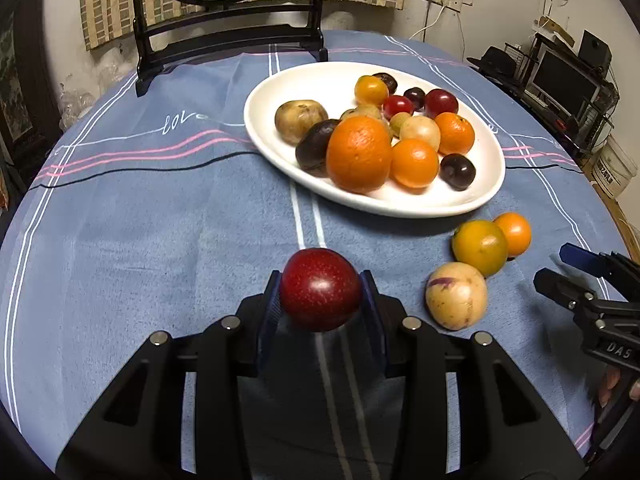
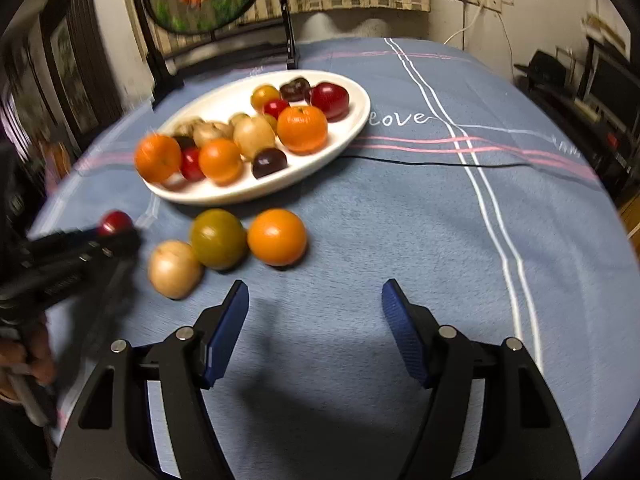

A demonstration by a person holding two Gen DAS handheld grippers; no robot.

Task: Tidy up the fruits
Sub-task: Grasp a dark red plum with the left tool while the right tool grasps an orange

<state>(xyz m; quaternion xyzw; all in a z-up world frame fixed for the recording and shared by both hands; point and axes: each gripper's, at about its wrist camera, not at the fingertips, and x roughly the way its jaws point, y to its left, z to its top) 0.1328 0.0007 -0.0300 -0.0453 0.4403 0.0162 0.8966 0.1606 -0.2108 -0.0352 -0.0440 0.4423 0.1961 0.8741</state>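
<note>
L claw [image 1: 321,292] grips red plum [image 1: 320,288]; R claw [image 2: 315,328] agape (empty).

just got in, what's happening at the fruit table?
A person works two handheld grippers. The left gripper has its jaws clamped on a red plum, held above the blue tablecloth. The right gripper is open and empty. Most fruit sits on the white plate; three pieces remain on the cloth beside it.
</note>
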